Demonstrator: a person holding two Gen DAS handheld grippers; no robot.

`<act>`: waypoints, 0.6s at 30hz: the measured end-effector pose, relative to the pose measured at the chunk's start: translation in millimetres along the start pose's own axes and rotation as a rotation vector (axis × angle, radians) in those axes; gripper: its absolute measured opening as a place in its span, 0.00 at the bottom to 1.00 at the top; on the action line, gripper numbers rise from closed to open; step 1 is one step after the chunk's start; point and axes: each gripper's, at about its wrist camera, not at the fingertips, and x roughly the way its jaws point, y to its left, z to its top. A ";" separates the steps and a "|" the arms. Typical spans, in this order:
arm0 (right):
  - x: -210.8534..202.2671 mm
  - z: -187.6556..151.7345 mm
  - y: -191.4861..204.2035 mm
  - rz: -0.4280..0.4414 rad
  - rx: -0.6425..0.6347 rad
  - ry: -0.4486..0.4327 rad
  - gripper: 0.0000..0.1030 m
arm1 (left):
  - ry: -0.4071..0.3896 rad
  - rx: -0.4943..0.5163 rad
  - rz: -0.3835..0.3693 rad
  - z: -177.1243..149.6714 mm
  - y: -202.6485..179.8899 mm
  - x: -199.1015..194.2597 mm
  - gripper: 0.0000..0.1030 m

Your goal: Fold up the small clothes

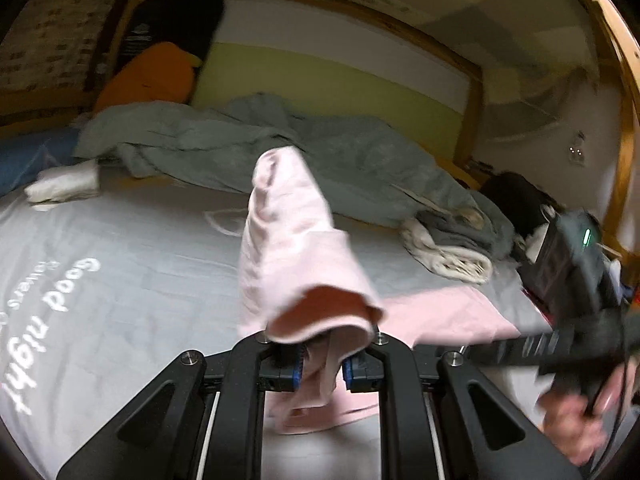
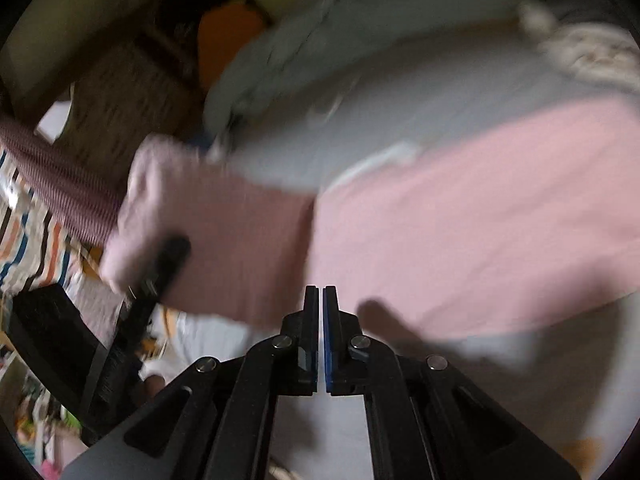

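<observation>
Pink garment (image 1: 292, 248) was the thing in hand: part of it lay flat on the bed (image 1: 120, 280), and one end was lifted off the sheet and drooped over the left gripper (image 1: 322, 368). Largest in view was the bed itself, its grey sheet printed with white lettering. Along its far side sprawled a rumpled grey-green blanket (image 1: 248, 140), with an orange cushion (image 1: 148, 76) beyond it against the wooden bed frame (image 1: 472, 92). Near the bed's right edge sat a small heap of grey and cream clothes (image 1: 452, 248), and a white folded item (image 1: 64, 186) lay at the far left.

From the right wrist view the garment (image 2: 460, 220) spread wide across the sheet, blurred, with its raised end reaching left to where the left gripper (image 2: 160, 268) pinched it.

The left gripper's blue pads (image 1: 297, 366) were clamped on a bunched fold of the pink cloth, which hung down between them. The right gripper (image 2: 321, 300) had its fingers pressed together with nothing between them, above the garment's near edge. In the left view the right gripper (image 1: 500, 348) appeared as a blurred black shape, a hand (image 1: 576, 416) on its grip.
</observation>
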 end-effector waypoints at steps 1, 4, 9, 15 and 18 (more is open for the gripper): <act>-11.6 4.7 -5.2 -0.017 0.000 -0.027 0.01 | 0.009 0.016 0.000 -0.9 -7.9 5.9 0.13; -47.9 13.2 -19.4 -0.089 0.004 -0.132 0.01 | 0.048 0.065 0.012 -3.3 -33.8 27.9 0.13; -85.1 23.4 -36.1 -0.183 0.021 -0.244 0.01 | 0.153 0.110 0.010 -16.8 -61.6 58.4 0.13; -104.3 27.6 -55.5 -0.261 0.011 -0.293 0.01 | 0.176 0.093 -0.037 -40.1 -66.0 58.2 0.16; -100.7 31.1 -54.0 -0.275 0.005 -0.290 0.01 | 0.161 0.035 -0.090 -41.9 -57.2 43.1 0.17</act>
